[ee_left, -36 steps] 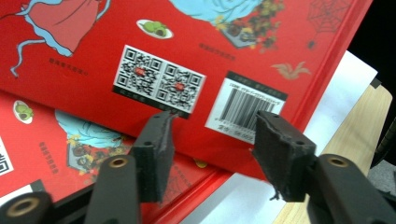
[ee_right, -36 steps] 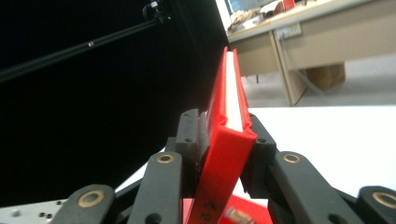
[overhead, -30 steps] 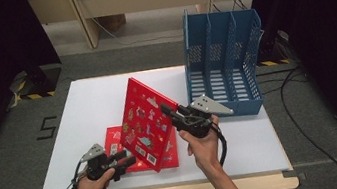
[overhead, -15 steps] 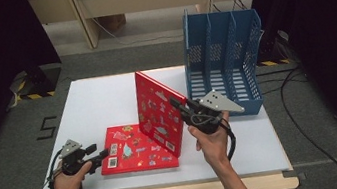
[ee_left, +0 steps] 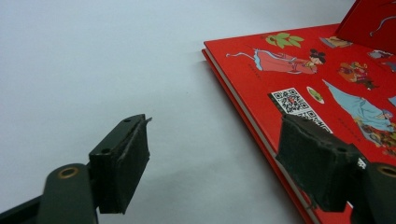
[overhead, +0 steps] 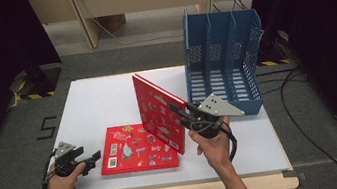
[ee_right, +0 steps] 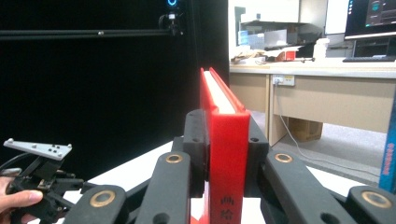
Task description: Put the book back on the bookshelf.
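Right claw clenched on upright book; keep spine vertical, steer toward file rack beyond claw; left claw released.

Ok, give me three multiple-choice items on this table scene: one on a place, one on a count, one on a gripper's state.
1. Where does the flat red picture book lie?
A. inside the file rack
B. on the white table, in front of the left gripper
C. on the floor

2. How many slots has the blue plastic file rack?
A. one
B. three
C. five

3. How is the right gripper?
A. open over the table
B. shut on the upright red hardcover book
C. shut on the file rack

Answers: 1 B, the high view shows it flat on the tabletop beside the open left jaws. 2 B, two dividers part three slots. 3 B, the right gripper view shows both jaws pressed on the book's spine.
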Available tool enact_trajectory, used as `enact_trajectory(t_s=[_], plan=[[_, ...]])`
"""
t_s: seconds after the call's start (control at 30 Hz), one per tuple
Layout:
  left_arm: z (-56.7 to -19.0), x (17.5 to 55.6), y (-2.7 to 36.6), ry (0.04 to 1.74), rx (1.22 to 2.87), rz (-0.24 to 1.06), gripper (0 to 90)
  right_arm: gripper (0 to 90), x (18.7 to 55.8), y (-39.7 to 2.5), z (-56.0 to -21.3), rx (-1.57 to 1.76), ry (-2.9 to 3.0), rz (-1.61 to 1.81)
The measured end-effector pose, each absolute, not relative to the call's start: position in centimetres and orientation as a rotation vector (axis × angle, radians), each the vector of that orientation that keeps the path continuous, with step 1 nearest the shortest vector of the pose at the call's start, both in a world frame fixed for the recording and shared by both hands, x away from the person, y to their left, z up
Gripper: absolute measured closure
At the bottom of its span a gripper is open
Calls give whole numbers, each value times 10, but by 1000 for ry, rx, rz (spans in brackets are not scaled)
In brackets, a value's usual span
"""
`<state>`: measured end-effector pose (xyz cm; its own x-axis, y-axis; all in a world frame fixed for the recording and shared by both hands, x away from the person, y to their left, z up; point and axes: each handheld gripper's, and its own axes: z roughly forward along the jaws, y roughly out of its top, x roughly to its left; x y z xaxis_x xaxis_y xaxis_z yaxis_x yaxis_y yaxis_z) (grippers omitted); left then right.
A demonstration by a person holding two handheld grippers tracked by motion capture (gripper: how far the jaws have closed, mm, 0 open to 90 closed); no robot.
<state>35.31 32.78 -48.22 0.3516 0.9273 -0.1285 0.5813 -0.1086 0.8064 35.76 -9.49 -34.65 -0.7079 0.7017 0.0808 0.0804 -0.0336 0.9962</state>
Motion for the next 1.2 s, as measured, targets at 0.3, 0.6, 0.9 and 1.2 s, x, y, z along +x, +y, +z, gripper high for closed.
enact_trajectory(t_s=[0.3,0.6,0.9,1.2], plan=[[-483,353,326,1331,1801,529,232,758,361,-88,-360,833,1834,1764],[-483,353,327,1335,1800,526,231,755,362,-77,-377,826,1881,1726],[-483,352,326,1323,1807,522,232,741,368,-67,-406,849,1913,1690],[-483,352,324,1317,1815,521,232,735,370,-62,-424,839,1921,1679]])
